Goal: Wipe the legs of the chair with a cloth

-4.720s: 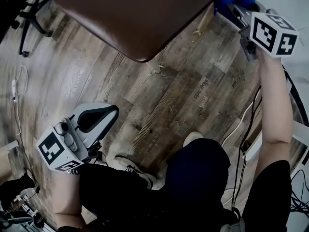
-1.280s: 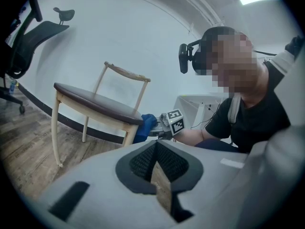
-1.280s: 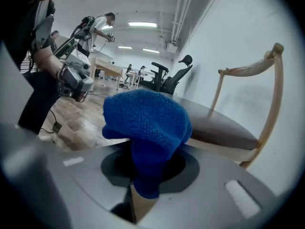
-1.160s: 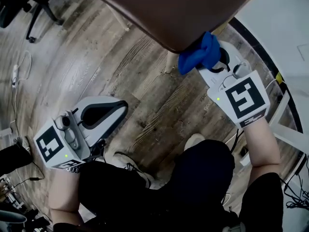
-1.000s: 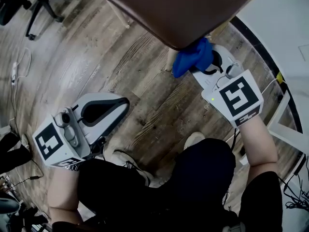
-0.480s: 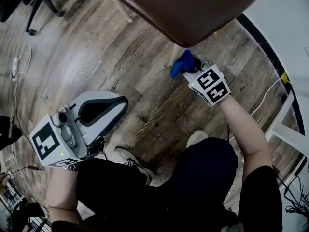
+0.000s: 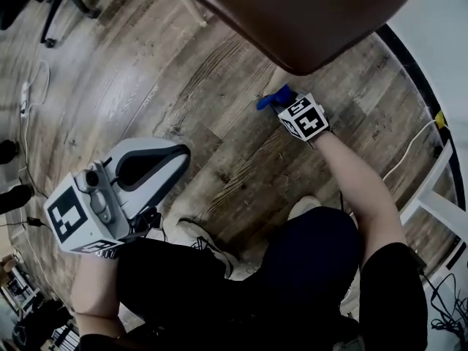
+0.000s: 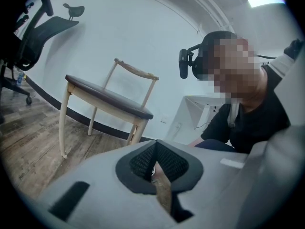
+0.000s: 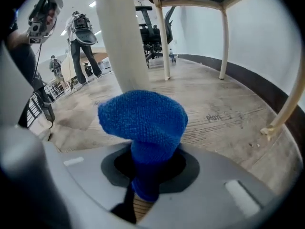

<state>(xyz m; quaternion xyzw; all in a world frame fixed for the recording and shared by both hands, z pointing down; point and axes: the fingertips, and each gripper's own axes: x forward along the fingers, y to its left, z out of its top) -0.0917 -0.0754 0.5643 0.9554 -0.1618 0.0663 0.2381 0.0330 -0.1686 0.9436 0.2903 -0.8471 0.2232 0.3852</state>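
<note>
Bulging out of the right gripper (image 9: pixel 145 175), the blue cloth (image 9: pixel 143 123) is a nubbly knitted wad, narrow where it is pinched and swelling into a rounded head above. That gripper's jaws are closed on the cloth's lower end, with only the fabric keeping them apart. The head of the wad lies against the pale, round chair leg (image 9: pixel 121 37) that rises just behind it. From the head view the cloth (image 7: pixel 272 99) shows low down near the wooden floor (image 7: pixel 219 130), just under the front edge of the brown chair seat (image 7: pixel 292 13), with the right gripper (image 7: pixel 284 105) reaching in below that edge. The left gripper (image 7: pixel 157 159) is held well apart near the person's knee, its dark pads pressed together with nothing between them. Other pale legs (image 9: pixel 223 37) stand further back, with bare boards between them. A dark baseboard (image 7: pixel 409 72) and white wall close in on the right side.
</note>
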